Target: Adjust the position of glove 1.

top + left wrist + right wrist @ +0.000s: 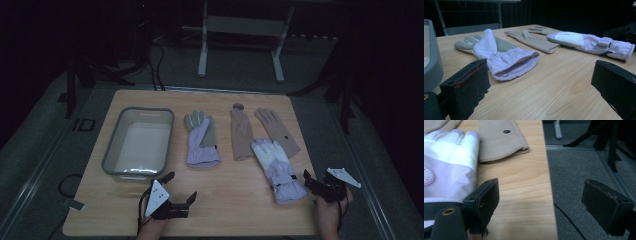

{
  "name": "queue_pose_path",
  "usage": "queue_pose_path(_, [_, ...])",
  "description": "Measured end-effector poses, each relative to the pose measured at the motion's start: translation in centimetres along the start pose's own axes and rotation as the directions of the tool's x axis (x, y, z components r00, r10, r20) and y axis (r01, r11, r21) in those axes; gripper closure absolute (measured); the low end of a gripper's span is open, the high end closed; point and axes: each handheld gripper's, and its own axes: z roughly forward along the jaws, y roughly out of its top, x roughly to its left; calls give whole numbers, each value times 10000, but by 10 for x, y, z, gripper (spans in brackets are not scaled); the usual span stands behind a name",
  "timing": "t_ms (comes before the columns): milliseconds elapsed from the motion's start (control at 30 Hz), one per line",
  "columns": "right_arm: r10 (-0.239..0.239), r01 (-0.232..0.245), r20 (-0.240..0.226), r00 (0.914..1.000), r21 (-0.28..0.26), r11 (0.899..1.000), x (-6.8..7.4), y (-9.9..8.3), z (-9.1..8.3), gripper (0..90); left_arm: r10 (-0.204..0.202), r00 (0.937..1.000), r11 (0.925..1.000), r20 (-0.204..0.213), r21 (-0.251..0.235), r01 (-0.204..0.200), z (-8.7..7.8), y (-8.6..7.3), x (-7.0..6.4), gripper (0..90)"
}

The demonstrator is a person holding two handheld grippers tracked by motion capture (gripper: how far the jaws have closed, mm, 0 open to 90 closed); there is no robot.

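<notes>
Left gripper (181, 186) at bottom centre-left of the high view, jaws spread wide, nothing between them. Right gripper (312, 181) at lower right, jaws likewise wide apart and empty, just beside the cuff of the lilac-and-white glove (278, 169) at centre right.

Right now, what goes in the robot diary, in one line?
left gripper: open, near lilac glove | right gripper: open, beside ski glove | bin: empty

Beige glove (499, 142) fingers cut off (top edge); bin (431, 62) half cropped.
</notes>
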Motion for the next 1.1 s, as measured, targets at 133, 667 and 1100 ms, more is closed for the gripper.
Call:
queue_pose_path(133, [123, -119, -168, 9998, 284, 9995, -1, 0, 1, 145, -22, 10000, 10000, 1, 80, 22, 1, 0, 0, 19])
queue_pose_path(667, [620, -636, 334, 9975, 502, 9967, -4, 50, -8, 142, 33, 9999, 9999, 147, 159, -35, 3, 1, 1, 19])
queue_pose_path(1100, [-121, 127, -725, 9973, 73, 9999, 34, 122, -21, 122, 109, 9997, 9999, 211, 86, -110, 2, 1, 0, 19])
